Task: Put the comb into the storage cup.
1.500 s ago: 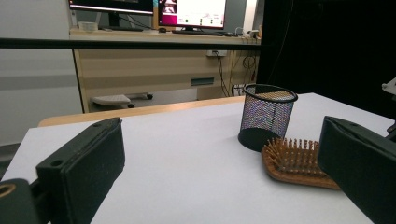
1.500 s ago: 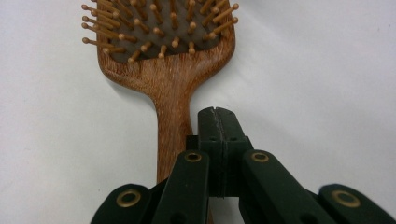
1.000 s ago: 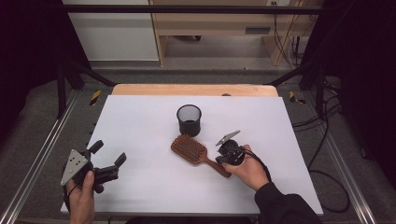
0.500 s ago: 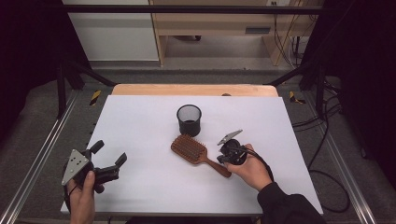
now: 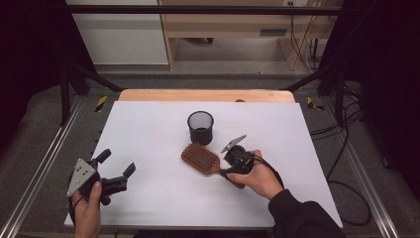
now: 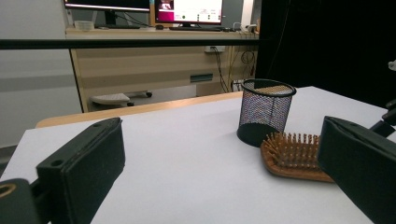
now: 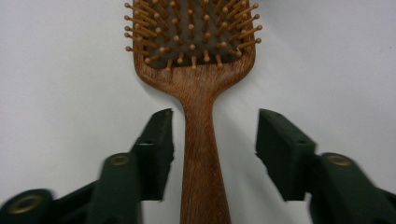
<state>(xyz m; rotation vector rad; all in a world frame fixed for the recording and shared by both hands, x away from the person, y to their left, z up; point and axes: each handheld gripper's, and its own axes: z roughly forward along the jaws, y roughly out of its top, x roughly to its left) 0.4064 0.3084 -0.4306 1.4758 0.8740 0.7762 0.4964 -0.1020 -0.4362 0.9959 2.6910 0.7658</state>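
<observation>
Right gripper view | hairbrush (image 7: 201, 154) handle between fingers (image 7: 159, 144) | jaws just opened, gripping nothing

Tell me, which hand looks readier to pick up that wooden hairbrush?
The right. The right gripper has just been opening its jaws, and they stand either side of the hairbrush handle without pressing it. The left gripper sits open, far across the table.

Even overhead light on the white table (image 5: 163, 198), dark surroundings, soft shadows, slightly blurred close-ups.
</observation>
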